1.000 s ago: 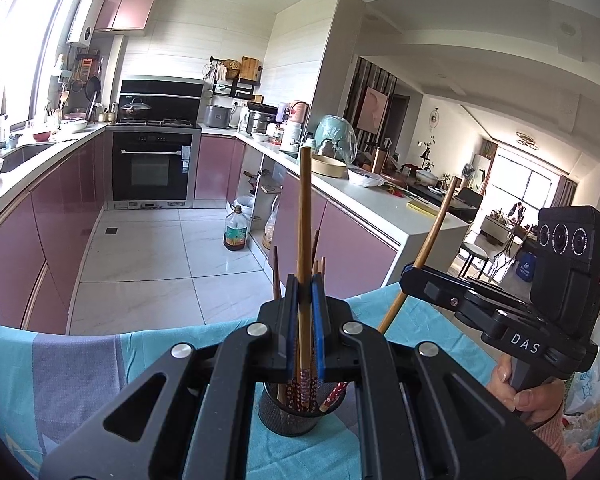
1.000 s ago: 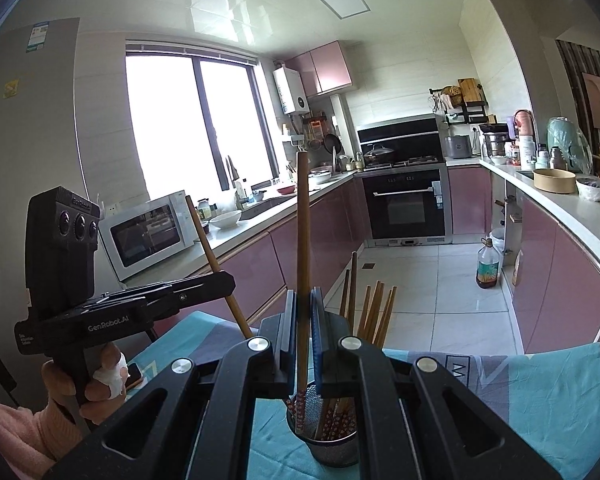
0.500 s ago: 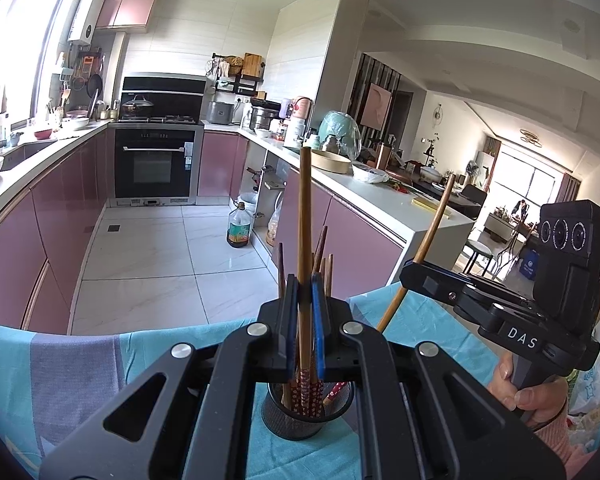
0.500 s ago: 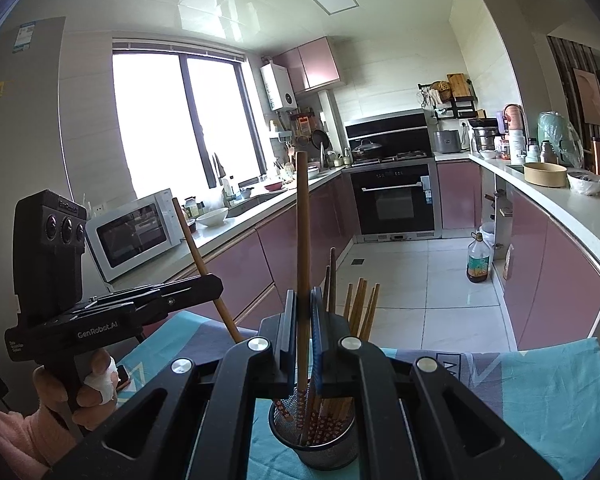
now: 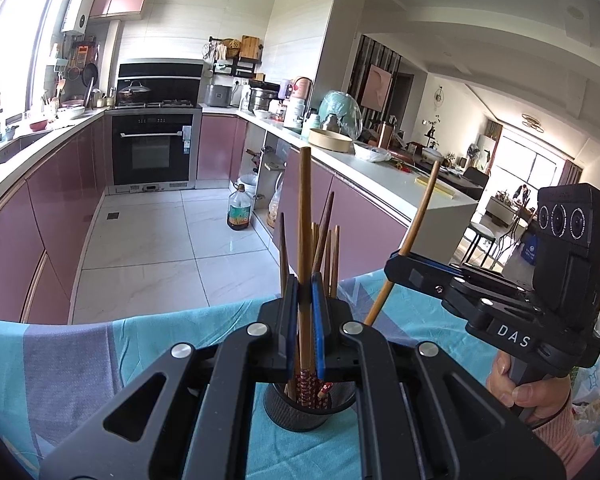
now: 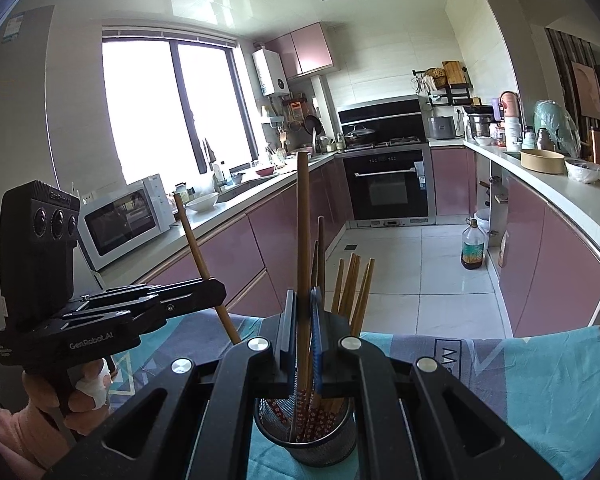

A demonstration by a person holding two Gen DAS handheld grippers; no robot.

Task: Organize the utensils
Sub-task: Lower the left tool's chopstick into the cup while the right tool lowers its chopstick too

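On the desk, over its teal and grey cloth (image 5: pixel 172 332), a black mesh holder (image 6: pixel 324 436) stands with a bundle of wooden chopsticks (image 6: pixel 350 284) upright inside it, their patterned ends down in the mesh. Your left gripper (image 5: pixel 306 296) sits directly above the holder, tipped gently downward, its jaws pinched narrow on a single chopstick (image 5: pixel 305 216) that stands vertical, with its patterned lower end reaching into the cup among the others. Your right gripper (image 6: pixel 304 308) takes the same pose from the other side, jaws clamped on its own chopstick (image 6: pixel 302 220), also upright and dipping into the holder. Seen from the left wrist, your right hand (image 5: pixel 520 384) wraps the grip from below, fingers curled, and the chopstick it carries leans at a slant. From the right wrist, your left hand (image 6: pixel 80 388) grips its handle likewise, one finger bandaged, a pink sleeve (image 6: pixel 8 436) at the wrist. Both grippers sit close together, near the holder's rim.
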